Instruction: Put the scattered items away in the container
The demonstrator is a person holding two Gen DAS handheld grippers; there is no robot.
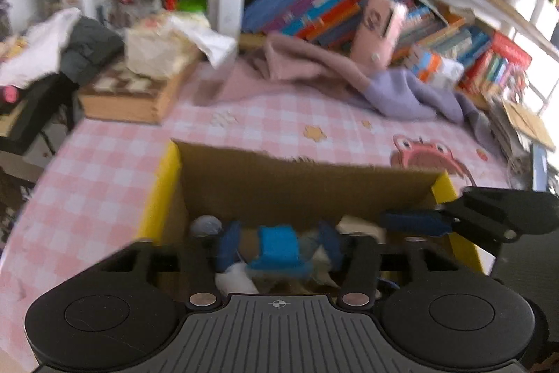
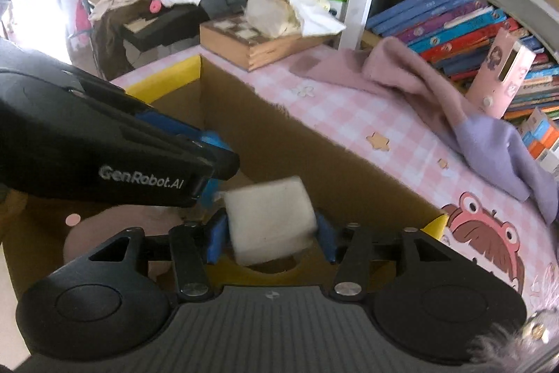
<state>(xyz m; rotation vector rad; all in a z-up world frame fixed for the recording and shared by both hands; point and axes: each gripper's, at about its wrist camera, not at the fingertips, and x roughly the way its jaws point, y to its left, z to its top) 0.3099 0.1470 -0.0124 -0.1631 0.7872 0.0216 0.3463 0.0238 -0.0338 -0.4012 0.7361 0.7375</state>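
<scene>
A cardboard box with yellow flaps stands on the pink checked table; it also shows in the right wrist view. My left gripper is over the box, its fingers around a bright blue item that looks loose between them. My right gripper is over the box with a white block between its blue pads; the block is blurred and looks to be dropping free. The other gripper's body reaches in from the left. A grey ball lies inside the box.
A pink and lilac cloth lies on the table behind the box. A wooden chess box with a bag on it stands at the back. Book rows line the shelf. A pink case leans against the books.
</scene>
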